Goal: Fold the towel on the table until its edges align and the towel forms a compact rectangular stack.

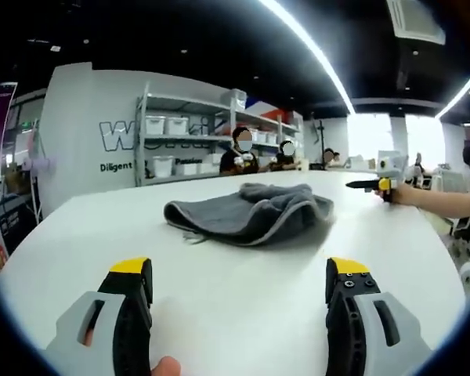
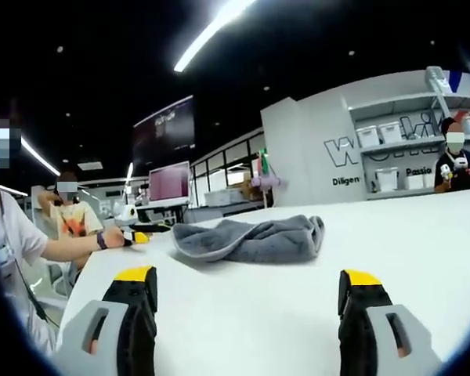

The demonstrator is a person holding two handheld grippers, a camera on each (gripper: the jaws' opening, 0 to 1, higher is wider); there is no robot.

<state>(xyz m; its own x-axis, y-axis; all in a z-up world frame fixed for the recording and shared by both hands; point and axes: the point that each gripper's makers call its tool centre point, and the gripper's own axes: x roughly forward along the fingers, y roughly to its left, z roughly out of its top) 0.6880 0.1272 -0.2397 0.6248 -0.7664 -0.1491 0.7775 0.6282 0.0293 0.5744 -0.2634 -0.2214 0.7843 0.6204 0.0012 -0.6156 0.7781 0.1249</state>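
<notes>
1. Your left gripper (image 1: 239, 286) hangs just above the desk (image 1: 243, 313) with its jaws wide apart and nothing between them. In the left gripper view the jaws frame bare white desk, and the towel (image 1: 249, 210) lies beyond them, well apart from the tips.

2. Your right gripper (image 2: 247, 294) is the same: jaws spread, empty, low over the desk (image 2: 407, 258), with the towel (image 2: 251, 237) ahead of it and untouched. In the left gripper view another person's hand holding a small gripper (image 1: 380, 185) reaches in from the desk's far right edge, clear of the towel.

3. The towel sits near the middle of the desk, away from every edge, so you have room to work on all sides.

4. Judging by how it slumps, the towel is soft, limp and light. It will drape and sag from any pinch, and a single layer may peel off the heap while the rest stays put. It looks plush enough that the jaws should bite without slipping.

5. Take hold at the hemmed border, ideally two neighbouring corners, one per gripper. From here I cannot tell which fold hides a corner; the rolled rim facing the left gripper is the clearest edge.

6. It is dark grey, bunched in a loose, rumpled mound with a thick curled rim and a raised hump behind. No edges align yet, so it likely needs spreading flat first.
</notes>
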